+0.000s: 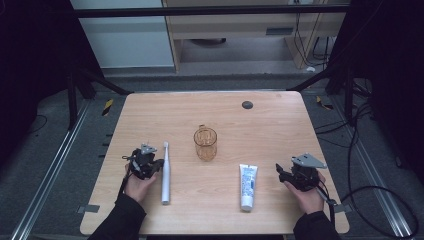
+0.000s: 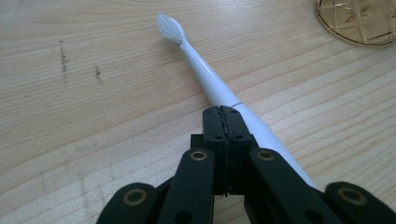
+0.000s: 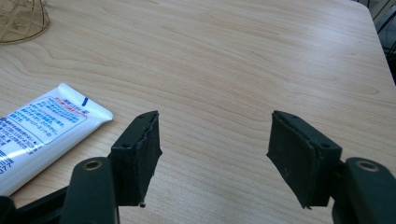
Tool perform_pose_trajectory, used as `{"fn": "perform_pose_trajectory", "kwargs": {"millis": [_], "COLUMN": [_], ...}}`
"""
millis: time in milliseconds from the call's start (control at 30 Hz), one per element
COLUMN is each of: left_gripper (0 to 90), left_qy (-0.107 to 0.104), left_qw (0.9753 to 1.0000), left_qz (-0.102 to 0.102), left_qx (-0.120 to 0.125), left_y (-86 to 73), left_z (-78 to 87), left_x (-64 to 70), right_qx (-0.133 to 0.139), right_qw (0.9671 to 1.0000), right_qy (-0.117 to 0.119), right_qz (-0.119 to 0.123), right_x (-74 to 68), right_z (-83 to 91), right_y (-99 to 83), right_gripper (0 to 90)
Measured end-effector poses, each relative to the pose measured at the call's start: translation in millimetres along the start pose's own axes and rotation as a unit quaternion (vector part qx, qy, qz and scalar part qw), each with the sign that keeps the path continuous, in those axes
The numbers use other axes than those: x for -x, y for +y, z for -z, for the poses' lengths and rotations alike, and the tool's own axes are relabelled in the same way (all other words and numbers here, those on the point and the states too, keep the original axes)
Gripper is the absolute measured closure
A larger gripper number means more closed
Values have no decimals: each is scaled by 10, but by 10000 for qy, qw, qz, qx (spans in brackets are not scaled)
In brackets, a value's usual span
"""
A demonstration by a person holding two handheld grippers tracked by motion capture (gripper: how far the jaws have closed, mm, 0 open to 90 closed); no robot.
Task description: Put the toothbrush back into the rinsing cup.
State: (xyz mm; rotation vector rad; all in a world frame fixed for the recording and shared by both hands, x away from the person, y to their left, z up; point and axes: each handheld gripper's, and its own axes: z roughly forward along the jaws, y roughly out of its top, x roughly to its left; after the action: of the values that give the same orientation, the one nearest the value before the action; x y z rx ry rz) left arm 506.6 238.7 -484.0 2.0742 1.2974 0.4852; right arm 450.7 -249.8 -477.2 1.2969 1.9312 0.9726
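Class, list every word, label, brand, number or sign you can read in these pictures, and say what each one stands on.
"77": digits at the cut-off edge of the toothpaste tube, the one legible bit.
Toothpaste tube label block, red and blue lines: too small and blurred to read.
Toothbrush: no text.
Amber glass cup: no text, just a cut diamond pattern.
Table: no text.

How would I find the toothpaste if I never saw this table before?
Start at the wooden table and find the amber glass cup near its middle. Look toward the person's side, a little to the right, where the toothpaste tube lies flat beside the right gripper. It is short, wide and white with blue print, while the toothbrush on the other side is long, thin and plain white.
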Motion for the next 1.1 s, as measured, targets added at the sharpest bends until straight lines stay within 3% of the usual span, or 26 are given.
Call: {"fn": "perform_pose_trajectory", "kwargs": {"millis": [833,1100], "left_gripper": [895,833], "left_qy": [-145,-255], "left_qw": [9997,9989], "left_qz": [-201,-159], "left_qx": [59,356], "left_y": [20,83], "left_z": [16,245], "left_x": [96,29], "right_qx": [6,39], "right_qw": [10000,10000], "right_qy": [-2,-25], "right_qz": [9,-14], "right_x": [-1,16], "right_z": [1,17], "right_y": [0,4], "right_gripper": [341,341]}}
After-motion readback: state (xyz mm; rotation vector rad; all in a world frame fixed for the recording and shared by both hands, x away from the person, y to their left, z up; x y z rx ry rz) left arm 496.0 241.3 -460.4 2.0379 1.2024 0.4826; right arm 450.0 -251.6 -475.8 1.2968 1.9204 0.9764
